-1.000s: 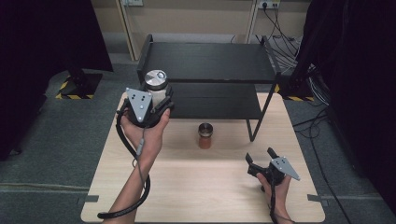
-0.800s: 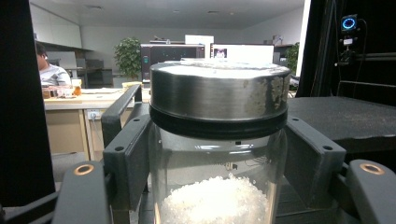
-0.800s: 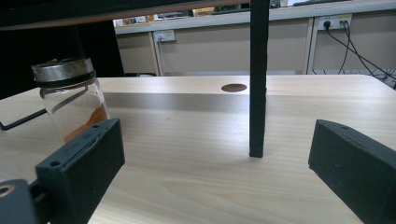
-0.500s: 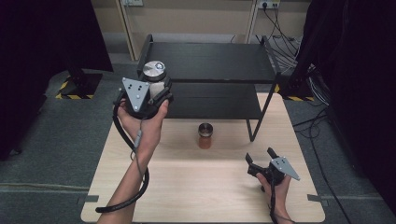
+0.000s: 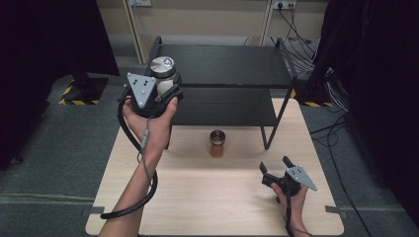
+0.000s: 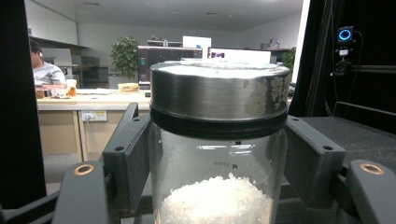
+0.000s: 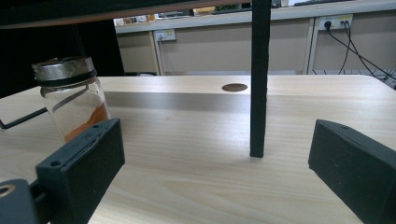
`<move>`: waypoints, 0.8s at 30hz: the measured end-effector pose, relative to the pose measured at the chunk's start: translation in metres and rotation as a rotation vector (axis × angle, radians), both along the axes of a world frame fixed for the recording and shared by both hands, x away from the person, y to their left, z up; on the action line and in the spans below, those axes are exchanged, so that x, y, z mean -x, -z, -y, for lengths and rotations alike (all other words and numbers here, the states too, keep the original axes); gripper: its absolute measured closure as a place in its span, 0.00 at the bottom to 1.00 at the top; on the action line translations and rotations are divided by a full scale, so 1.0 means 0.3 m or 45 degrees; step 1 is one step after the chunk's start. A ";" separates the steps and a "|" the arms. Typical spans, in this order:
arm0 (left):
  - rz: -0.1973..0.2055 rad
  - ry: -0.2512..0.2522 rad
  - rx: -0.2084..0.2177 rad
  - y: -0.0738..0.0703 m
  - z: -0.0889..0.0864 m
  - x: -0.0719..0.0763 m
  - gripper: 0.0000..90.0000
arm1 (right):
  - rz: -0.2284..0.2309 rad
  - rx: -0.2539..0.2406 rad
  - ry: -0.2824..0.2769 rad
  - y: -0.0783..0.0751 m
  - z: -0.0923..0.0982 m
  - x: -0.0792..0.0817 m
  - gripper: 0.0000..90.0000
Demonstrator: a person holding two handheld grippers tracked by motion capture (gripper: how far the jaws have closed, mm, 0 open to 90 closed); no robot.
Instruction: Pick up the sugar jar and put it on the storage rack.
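High view: the left gripper [image 5: 165,91] holds a silver-lidded jar [image 5: 162,67] in the air at the black shelf's [image 5: 222,64] left front corner. Left gripper view: both jaws clamp the jar [image 6: 218,154] of white grains. Right gripper view: jaws spread wide above the wooden table [image 7: 187,154].

Black shelf rack [image 5: 222,64] (orange-filled jar [image 5: 217,143] below)

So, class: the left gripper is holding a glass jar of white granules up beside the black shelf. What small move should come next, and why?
Probably carry the jar forward over the top shelf and set it down there. The left gripper is clamped on it just below the steel lid, at about the level of that shelf's near left corner. The right gripper rests open on the table.
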State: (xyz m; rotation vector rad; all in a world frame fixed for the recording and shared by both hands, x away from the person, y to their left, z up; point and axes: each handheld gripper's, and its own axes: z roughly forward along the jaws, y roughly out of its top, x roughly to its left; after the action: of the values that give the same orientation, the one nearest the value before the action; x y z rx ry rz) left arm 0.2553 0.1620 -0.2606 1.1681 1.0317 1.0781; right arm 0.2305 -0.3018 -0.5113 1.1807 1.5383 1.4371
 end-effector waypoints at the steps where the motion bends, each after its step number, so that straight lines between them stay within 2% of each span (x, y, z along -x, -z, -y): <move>1: 0.002 -0.001 -0.002 -0.004 0.000 -0.001 0.34 | 0.000 0.000 0.000 0.000 0.000 0.000 0.04; 4: 0.006 -0.004 -0.014 -0.012 0.003 -0.005 0.34 | -0.001 0.001 -0.001 0.000 0.000 -0.001 0.04; 17: -0.001 -0.012 0.001 -0.046 -0.010 -0.044 0.34 | -0.001 0.003 0.000 -0.001 0.000 0.000 0.04; 24: 0.000 -0.008 -0.018 -0.065 -0.008 -0.067 0.34 | 0.001 0.003 -0.001 0.000 0.000 0.000 0.04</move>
State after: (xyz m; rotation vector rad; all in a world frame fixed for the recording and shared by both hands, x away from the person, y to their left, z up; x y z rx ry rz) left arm 0.2755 0.1645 -0.2411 1.1767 1.0297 1.0915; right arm 0.2304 -0.3018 -0.5113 1.1782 1.5396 1.4354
